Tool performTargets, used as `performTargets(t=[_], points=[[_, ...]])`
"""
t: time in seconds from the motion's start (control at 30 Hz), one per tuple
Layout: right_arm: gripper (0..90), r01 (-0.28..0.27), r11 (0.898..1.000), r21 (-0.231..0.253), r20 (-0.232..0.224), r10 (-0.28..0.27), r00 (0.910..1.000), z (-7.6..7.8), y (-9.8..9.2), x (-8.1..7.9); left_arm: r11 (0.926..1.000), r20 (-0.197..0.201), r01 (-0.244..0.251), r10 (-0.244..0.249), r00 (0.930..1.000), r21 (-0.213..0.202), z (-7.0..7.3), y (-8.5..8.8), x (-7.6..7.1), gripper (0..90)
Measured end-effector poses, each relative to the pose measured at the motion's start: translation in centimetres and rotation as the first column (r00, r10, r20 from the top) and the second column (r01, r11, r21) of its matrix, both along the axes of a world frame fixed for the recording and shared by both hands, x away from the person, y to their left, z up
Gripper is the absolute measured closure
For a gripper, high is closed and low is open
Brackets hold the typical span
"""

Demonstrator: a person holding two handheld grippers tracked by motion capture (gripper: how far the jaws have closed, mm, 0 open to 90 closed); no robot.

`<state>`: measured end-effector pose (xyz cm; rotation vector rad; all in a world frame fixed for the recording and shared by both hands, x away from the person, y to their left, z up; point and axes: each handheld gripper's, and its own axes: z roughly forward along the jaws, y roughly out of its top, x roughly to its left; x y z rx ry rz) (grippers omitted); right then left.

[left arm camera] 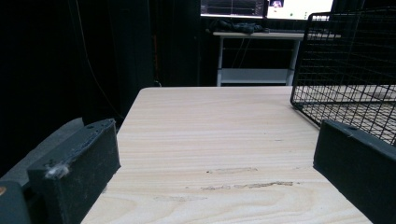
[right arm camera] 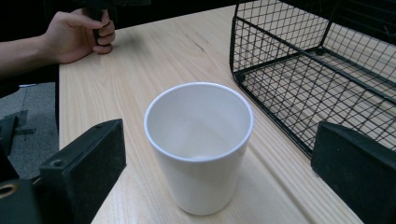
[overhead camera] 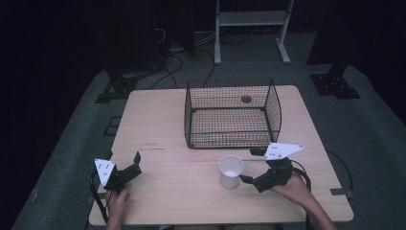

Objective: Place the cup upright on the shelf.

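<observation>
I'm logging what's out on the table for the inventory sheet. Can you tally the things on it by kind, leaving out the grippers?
White cup: 1
Black wire basket: 1
Total: 2, both on the wooden table

Cut off & unclear

Basket [left arm camera: 348, 70] runs off right edge in left gripper view, top and right in right gripper view. Small dark spot [overhead camera: 246, 99] behind basket mesh, high view: too small to ID. Person's forearms cut at bottom edge.
</observation>
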<state>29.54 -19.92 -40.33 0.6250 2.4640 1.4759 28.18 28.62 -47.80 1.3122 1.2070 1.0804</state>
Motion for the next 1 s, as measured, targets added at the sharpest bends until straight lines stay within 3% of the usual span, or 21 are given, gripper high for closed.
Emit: performTargets(t=[0.6, 1.0], points=[[2.5, -0.034, 0.999, -0.007, -0.040, 0.034, 0.9986, -1.3, 1.8, 0.3, 1.0000, 0.000, 0.000, 0.000, 1.0000, 0.000, 0.0, 0.0, 0.0, 0.0], [2.4, -0.048, 0.998, -0.041, -0.062, 0.046, 0.9970, -2.1, 2.9, 0.8, 1.0000, -0.001, 0.001, -0.001, 1.0000, 0.002, 0.0, 0.0, 0.0, 0.0]])
